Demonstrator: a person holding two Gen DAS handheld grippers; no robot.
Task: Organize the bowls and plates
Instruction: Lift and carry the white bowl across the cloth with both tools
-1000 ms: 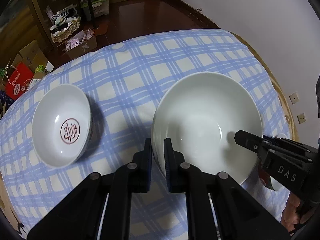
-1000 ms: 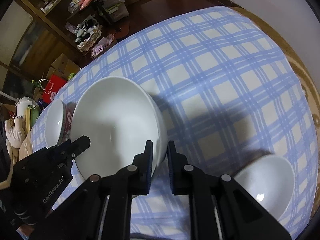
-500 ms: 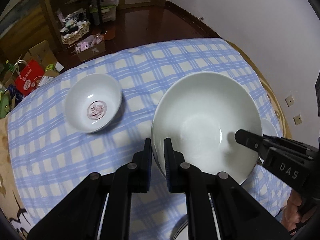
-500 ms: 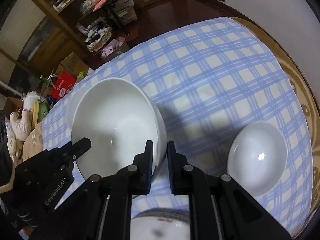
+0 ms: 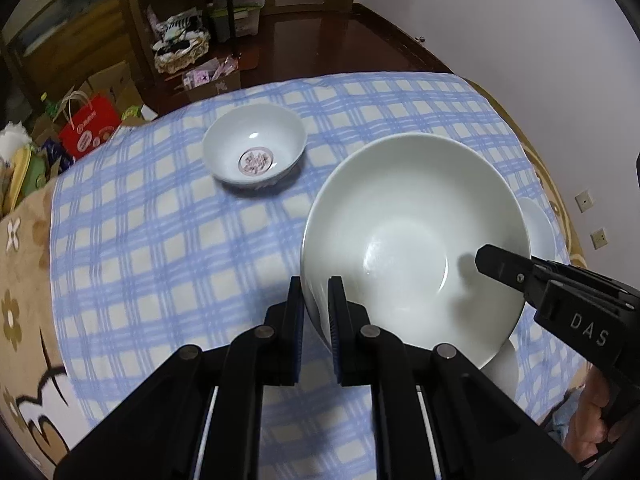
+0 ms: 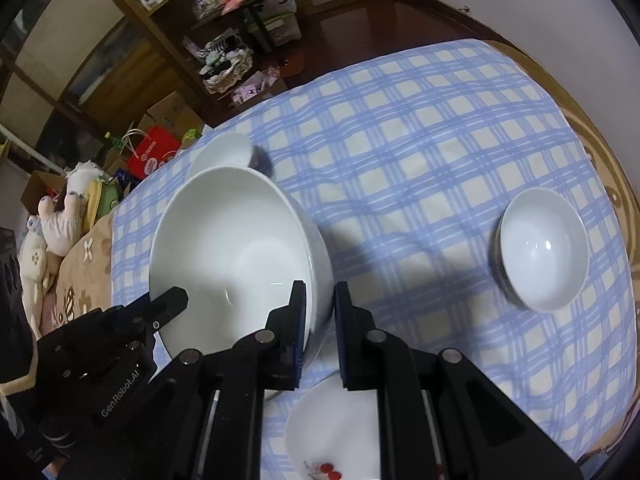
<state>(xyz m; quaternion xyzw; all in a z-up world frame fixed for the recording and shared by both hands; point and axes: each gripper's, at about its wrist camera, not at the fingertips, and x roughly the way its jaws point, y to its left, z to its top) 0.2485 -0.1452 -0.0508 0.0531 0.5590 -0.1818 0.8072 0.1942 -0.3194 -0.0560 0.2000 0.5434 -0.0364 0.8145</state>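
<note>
A large white bowl (image 5: 412,248) hangs above the blue-checked tablecloth (image 5: 160,248), held at two opposite sides of its rim. My left gripper (image 5: 316,300) is shut on its near-left rim, and my right gripper (image 6: 320,300) is shut on its right rim (image 6: 316,280). A small white bowl with a red mark inside (image 5: 254,150) stands on the cloth beyond the big bowl. A plain small white bowl (image 6: 540,248) stands at the right. A white plate with a red motif (image 6: 332,432) lies below my right gripper, partly hidden by it.
A beige flowered blanket (image 5: 24,280) covers the table's left part. Past the far edge, the dark floor holds a wooden shelf (image 6: 168,12), cardboard boxes, a red paper bag (image 5: 88,128) and soft toys (image 6: 56,216). A white wall (image 5: 520,40) stands to the right.
Both grippers have risen and drawn back with the big bowl between them. The marked small bowl looks farther off, and the plain small bowl and the plate have come into the right wrist view.
</note>
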